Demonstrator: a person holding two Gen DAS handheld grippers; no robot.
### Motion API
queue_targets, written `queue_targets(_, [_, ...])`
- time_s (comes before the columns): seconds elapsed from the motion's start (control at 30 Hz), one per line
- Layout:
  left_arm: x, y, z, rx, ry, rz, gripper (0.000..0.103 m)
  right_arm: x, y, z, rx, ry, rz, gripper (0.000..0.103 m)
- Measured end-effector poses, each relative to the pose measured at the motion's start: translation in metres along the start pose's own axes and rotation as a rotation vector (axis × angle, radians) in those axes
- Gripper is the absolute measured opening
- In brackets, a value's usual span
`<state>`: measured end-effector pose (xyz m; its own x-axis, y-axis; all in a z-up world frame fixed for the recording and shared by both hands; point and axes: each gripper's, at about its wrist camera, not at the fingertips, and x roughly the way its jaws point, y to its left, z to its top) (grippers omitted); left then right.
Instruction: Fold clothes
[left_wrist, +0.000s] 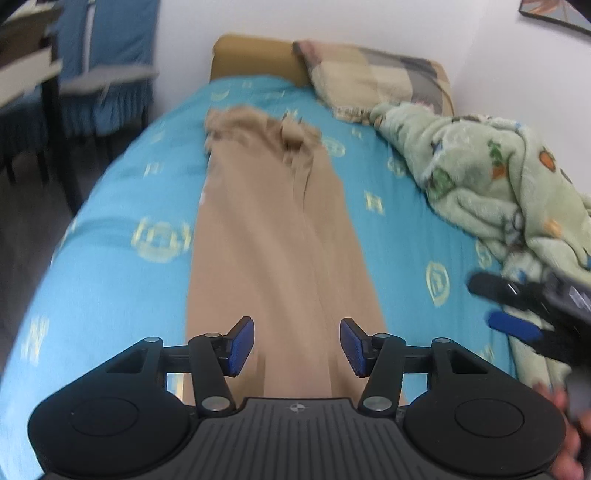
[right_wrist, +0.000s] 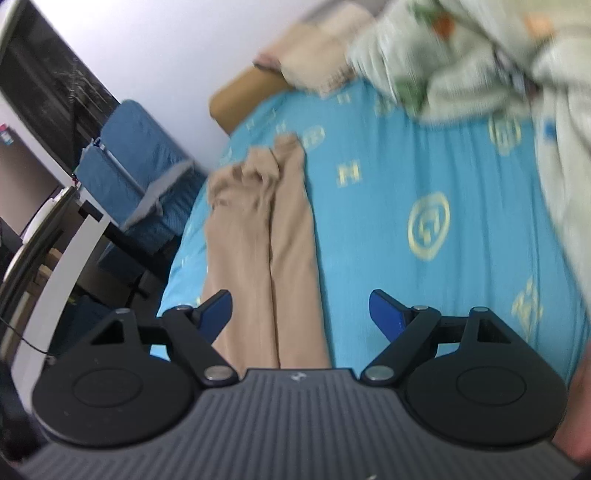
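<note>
A pair of tan trousers (left_wrist: 269, 236) lies stretched lengthwise on the blue bed sheet (left_wrist: 110, 221), its far end bunched. It also shows in the right wrist view (right_wrist: 273, 236). My left gripper (left_wrist: 297, 347) is open and empty above the near end of the trousers. My right gripper (right_wrist: 301, 317) is open and empty, above the near part of the trousers and the sheet (right_wrist: 424, 240). The right gripper also shows at the right edge of the left wrist view (left_wrist: 513, 306), off the trousers' right side.
A green patterned blanket (left_wrist: 491, 177) is heaped along the right of the bed. A patchwork pillow (left_wrist: 369, 77) lies at the head. Blue-covered chairs (left_wrist: 107, 66) and a table (left_wrist: 26, 70) stand left of the bed.
</note>
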<state>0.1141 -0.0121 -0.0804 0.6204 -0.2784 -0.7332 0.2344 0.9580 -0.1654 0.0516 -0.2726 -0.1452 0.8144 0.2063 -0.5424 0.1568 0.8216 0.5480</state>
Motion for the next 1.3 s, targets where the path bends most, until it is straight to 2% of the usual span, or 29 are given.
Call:
queue_targets(0.07, [0.023, -0.009, 0.023, 0.038, -0.025, 0.004, 0.054, 0.001, 0.006, 0.003, -0.054, -0.041, -0.025, 0.084])
queue_targets(0.17, [0.076, -0.032, 0.058, 0.164, -0.093, 0.053, 0.054, 0.012, 0.010, 0.007, -0.129, -0.072, -0.051, 0.084])
queue_targets(0.23, [0.118, -0.046, 0.082, 0.252, -0.126, 0.096, 0.054, 0.025, 0.010, 0.006, -0.146, -0.061, -0.046, 0.079])
queue_targets(0.3, [0.159, -0.053, 0.103, 0.280, -0.147, 0.152, 0.053, 0.041, 0.008, 0.005, -0.147, -0.032, -0.043, 0.078])
queue_targets(0.37, [0.201, -0.053, 0.128, 0.245, -0.155, 0.181, 0.052, 0.059, 0.007, 0.000, -0.143, 0.005, -0.065, 0.078])
queue_targets(0.47, [0.258, -0.048, 0.162, 0.150, -0.173, 0.157, 0.052, 0.083, 0.004, -0.009, -0.130, 0.077, -0.077, 0.075])
queue_targets(0.57, [0.306, -0.050, 0.188, 0.106, -0.177, 0.148, 0.052, 0.102, -0.003, -0.009, -0.113, 0.089, -0.119, 0.075])
queue_targets(0.63, [0.333, -0.058, 0.201, 0.129, -0.149, 0.109, 0.044, 0.102, -0.013, -0.003, -0.055, 0.014, -0.192, 0.073])
queue_targets(0.73, [0.359, -0.076, 0.207, 0.258, -0.149, 0.099, 0.043, 0.098, -0.030, 0.007, 0.028, -0.111, -0.295, 0.075])
queue_targets(0.77, [0.362, -0.078, 0.208, 0.268, -0.143, 0.093, 0.046, 0.096, -0.034, 0.009, 0.043, -0.134, -0.314, 0.075])
queue_targets(0.9, [0.348, -0.072, 0.209, 0.231, -0.110, 0.074, 0.048, 0.099, -0.036, 0.008, 0.029, -0.109, -0.320, 0.075])
queue_targets(0.97, [0.326, -0.067, 0.206, 0.199, -0.105, 0.062, 0.058, 0.097, -0.037, 0.010, 0.029, -0.133, -0.326, 0.074])
queue_targets(1.13, [0.225, -0.054, 0.177, 0.135, -0.134, 0.009, 0.068, 0.079, -0.039, 0.015, 0.039, -0.221, -0.348, 0.075])
queue_targets(1.3, [0.109, -0.043, 0.127, 0.101, -0.148, -0.032, 0.074, 0.061, -0.033, 0.018, 0.016, -0.287, -0.349, 0.075])
